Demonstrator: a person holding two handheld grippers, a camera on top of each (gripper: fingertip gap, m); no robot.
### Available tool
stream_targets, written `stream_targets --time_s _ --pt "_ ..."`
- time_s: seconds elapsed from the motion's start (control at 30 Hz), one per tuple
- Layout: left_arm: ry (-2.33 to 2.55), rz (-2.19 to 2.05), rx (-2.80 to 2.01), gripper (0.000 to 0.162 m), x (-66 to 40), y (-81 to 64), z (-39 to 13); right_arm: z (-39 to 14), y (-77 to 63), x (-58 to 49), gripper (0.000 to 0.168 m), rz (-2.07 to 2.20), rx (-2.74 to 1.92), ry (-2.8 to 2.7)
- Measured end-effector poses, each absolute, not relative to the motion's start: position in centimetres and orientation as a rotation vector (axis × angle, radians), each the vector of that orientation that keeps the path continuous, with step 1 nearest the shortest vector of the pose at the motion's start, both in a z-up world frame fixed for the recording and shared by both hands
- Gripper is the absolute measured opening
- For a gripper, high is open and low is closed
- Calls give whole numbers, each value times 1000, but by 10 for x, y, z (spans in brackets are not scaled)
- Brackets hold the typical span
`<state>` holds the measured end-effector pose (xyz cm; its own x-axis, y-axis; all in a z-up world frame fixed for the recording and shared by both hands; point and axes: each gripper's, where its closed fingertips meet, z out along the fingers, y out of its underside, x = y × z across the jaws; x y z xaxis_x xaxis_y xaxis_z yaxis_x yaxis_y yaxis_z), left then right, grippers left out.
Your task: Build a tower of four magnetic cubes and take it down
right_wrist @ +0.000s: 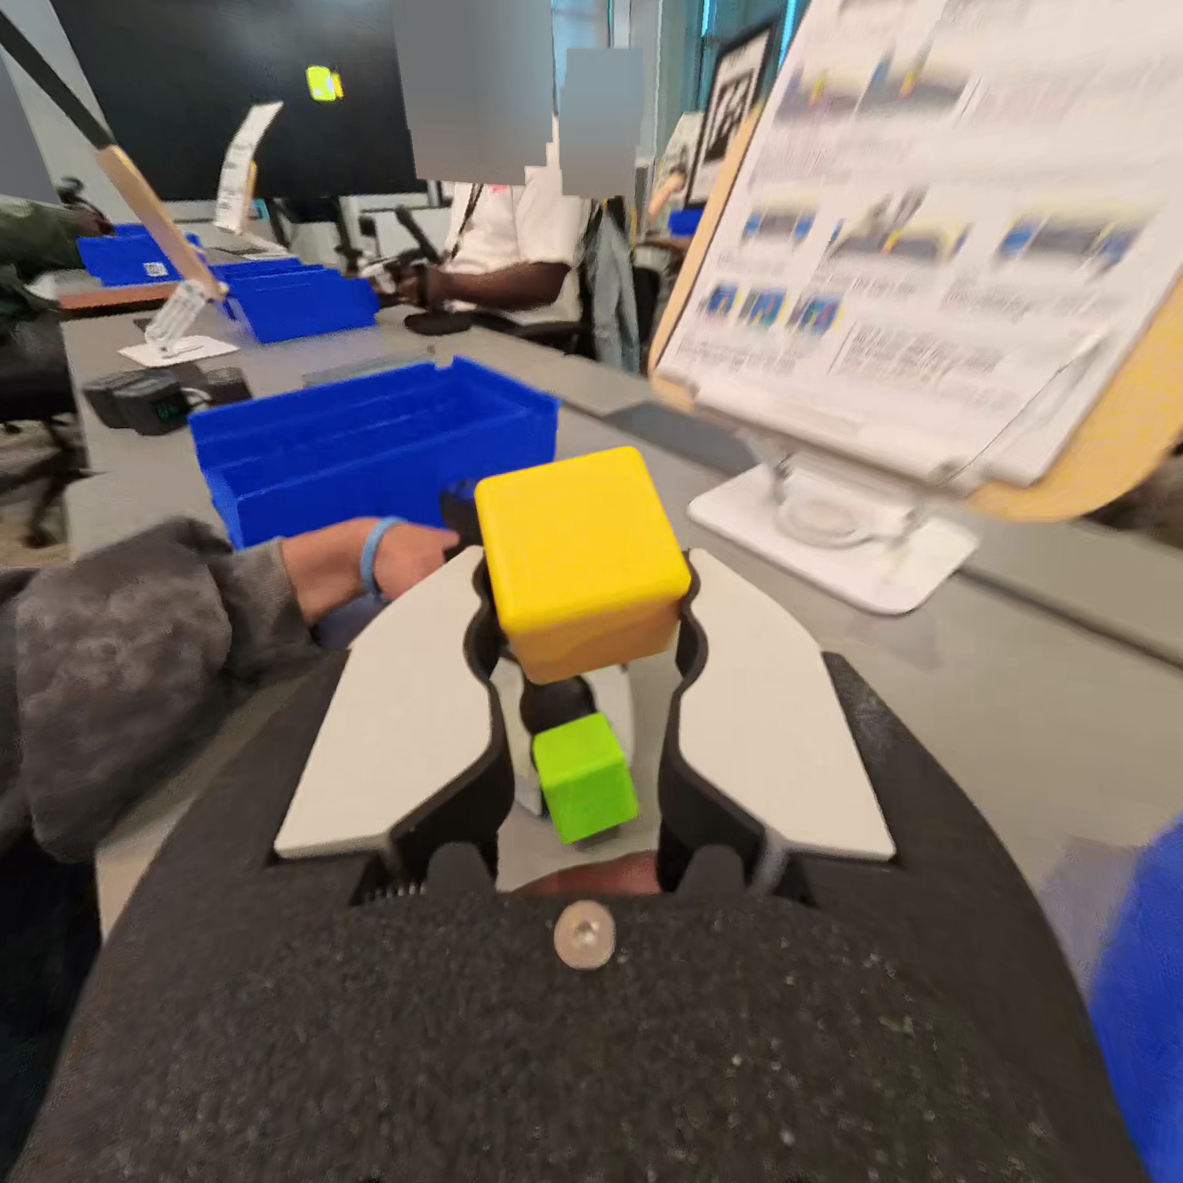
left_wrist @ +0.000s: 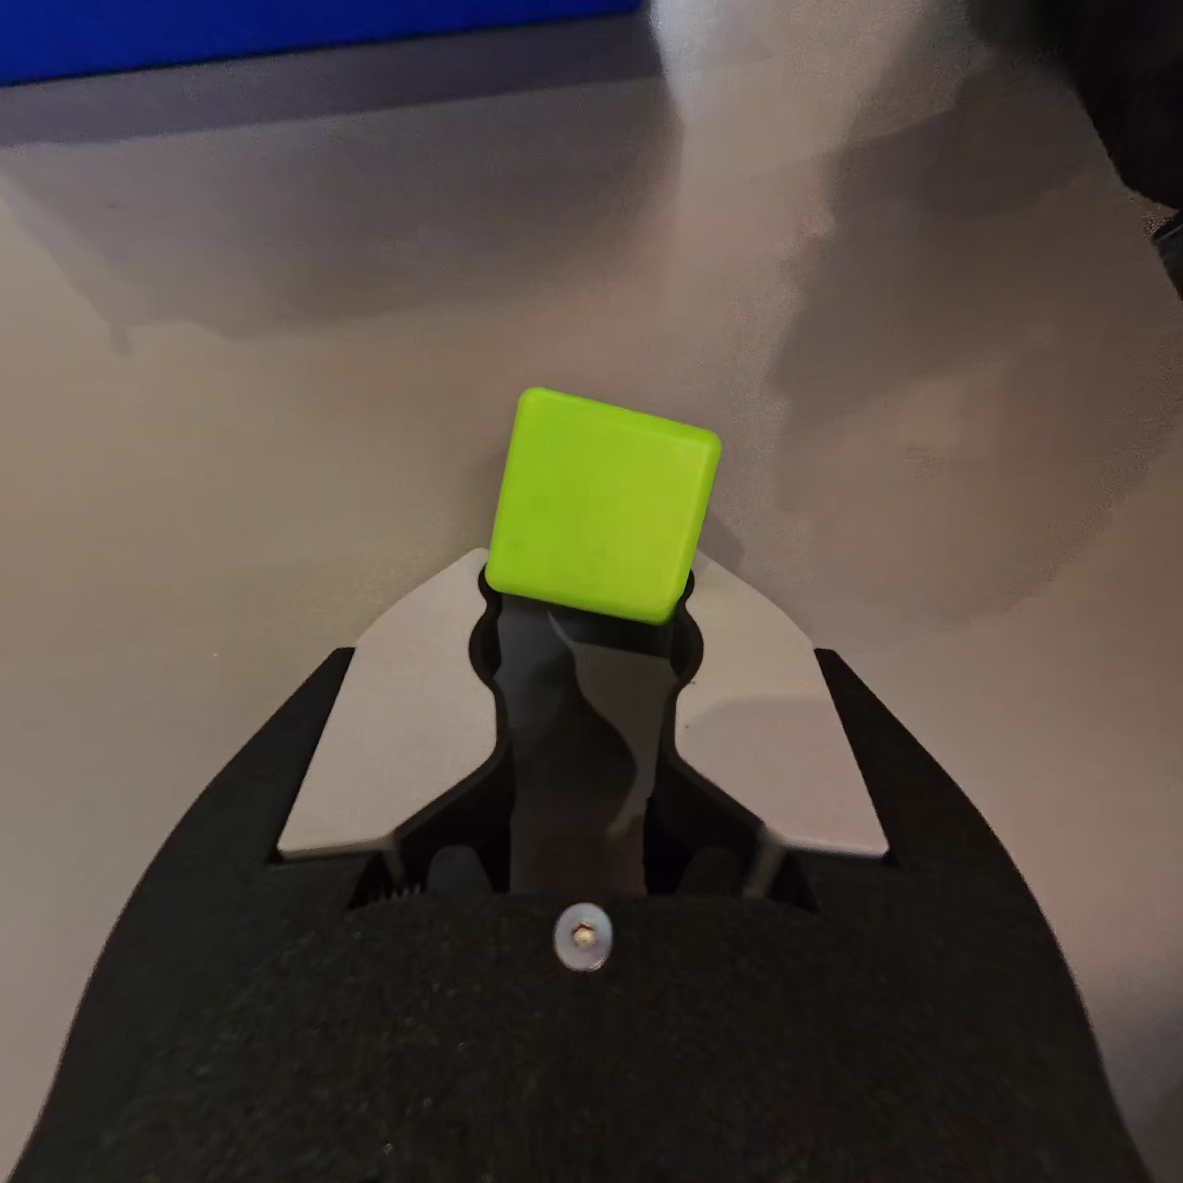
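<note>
My left claw [left_wrist: 587, 592] is clamped on the green cube [left_wrist: 602, 506], cube gripped at its near edge and sticking out past the tips, tilted a bit, over the bare grey surface [left_wrist: 256, 448]. A blue bin edge [left_wrist: 256, 38] shows at far left of the left wrist view.

My right claw [right_wrist: 586, 595] is clamped on the yellow cube [right_wrist: 579, 557], pinched between both tips and held up above the surface [right_wrist: 1024, 704]. Through the gap under it, right wrist view shows the green cube [right_wrist: 586, 778] lower and nearer, with the dark left claw behind it; I can't tell if it touches the surface. No stacked cubes in view, other two cubes not seen.

A sleeve and hand [right_wrist: 358, 570] with a blue wristband sit left of the yellow cube. Blue bin [right_wrist: 378, 448] far left on the surface, a blurred instruction sheet on a stand [right_wrist: 832, 544] far right. A person [right_wrist: 512, 256] sits at the far bench
</note>
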<state>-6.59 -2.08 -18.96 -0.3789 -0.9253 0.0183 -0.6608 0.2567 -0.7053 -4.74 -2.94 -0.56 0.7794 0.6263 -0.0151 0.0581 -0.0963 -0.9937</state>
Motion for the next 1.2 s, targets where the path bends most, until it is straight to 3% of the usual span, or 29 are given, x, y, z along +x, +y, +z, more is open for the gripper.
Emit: stream_targets --time_s 0.1,0.2,0.37,0.5,0.6,0.93,1.2 --pt "2133 -893 -1442 51 -66 -21 -190 63 -52 -1 54 285 -1543 -501" --pt "2133 -894 -1442 51 -66 -21 -190 82 -61 75 54 19 -1603 -371" --pt "2133 -893 -1441 51 -66 -21 -190 -8 -36 183 54 -153 -1965 -169" --pt "2133 -896 -1443 51 -66 -21 -190 -97 -7 193 55 12 -2228 -168" --pt "2133 -900 -1445 51 -66 -21 -190 -135 9 192 55 57 -2364 -231" --pt "2132 -914 -1454 51 -66 -21 -189 -180 14 185 55 64 -2535 -495" --pt "2128 -909 -1456 51 -65 -20 -189 -185 8 191 60 10 -2577 -469"
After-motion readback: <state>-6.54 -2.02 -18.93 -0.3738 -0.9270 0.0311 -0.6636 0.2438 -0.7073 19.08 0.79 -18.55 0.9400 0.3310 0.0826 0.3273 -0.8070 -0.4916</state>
